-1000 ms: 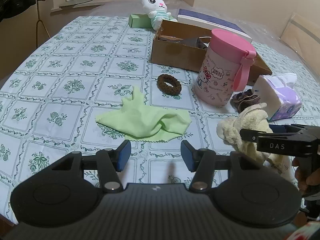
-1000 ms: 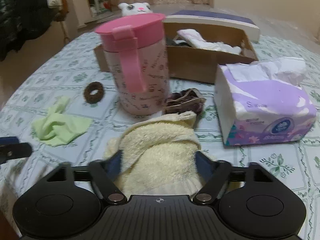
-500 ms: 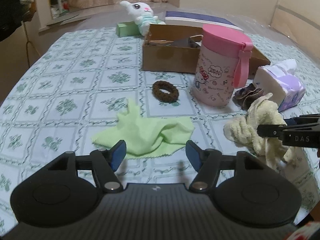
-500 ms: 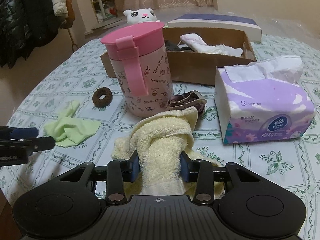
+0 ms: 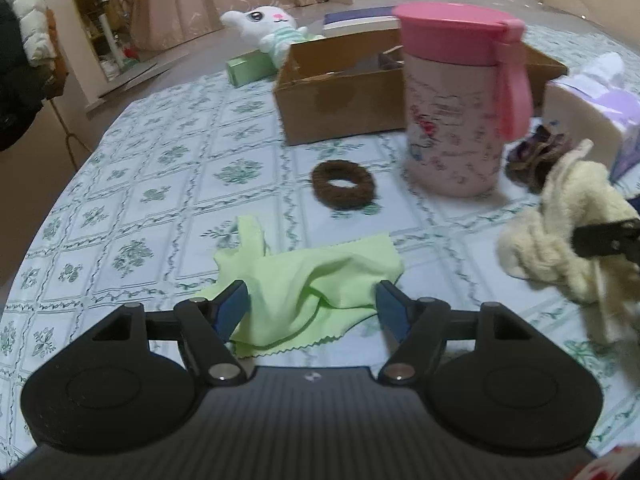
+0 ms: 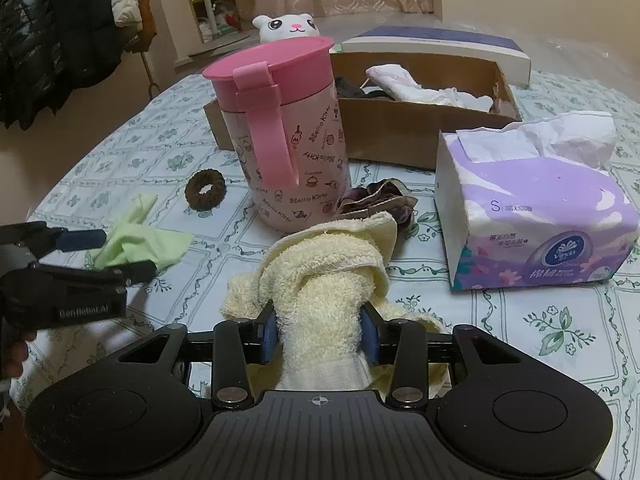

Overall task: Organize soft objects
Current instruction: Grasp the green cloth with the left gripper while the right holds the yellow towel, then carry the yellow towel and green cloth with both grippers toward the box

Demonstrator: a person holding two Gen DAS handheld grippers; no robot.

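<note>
A crumpled light green cloth [image 5: 320, 276] lies on the patterned tablecloth. My left gripper [image 5: 312, 296] straddles its near part, jaws opening, and the pads do not press on it. In the right wrist view the same left gripper [image 6: 80, 252] hangs over the green cloth [image 6: 140, 240]. My right gripper [image 6: 320, 320] is shut on a cream terry towel [image 6: 324, 268], bunched and raised off the table; the towel [image 5: 568, 232] also shows at the right of the left wrist view. A brown hair scrunchie [image 5: 342, 188] lies just beyond the green cloth.
A pink lidded jug [image 6: 288, 140] stands behind the towel, with a dark ruffled scrunchie [image 6: 376, 200] at its foot. An open cardboard box [image 6: 400, 124] holding fabric sits behind, a purple tissue pack [image 6: 532, 216] to the right, and a white plush bunny [image 5: 272, 28] at the back.
My left gripper moved forward and down over the green cloth and its jaws widened. My right gripper closed on the cream towel and lifted it a little.
</note>
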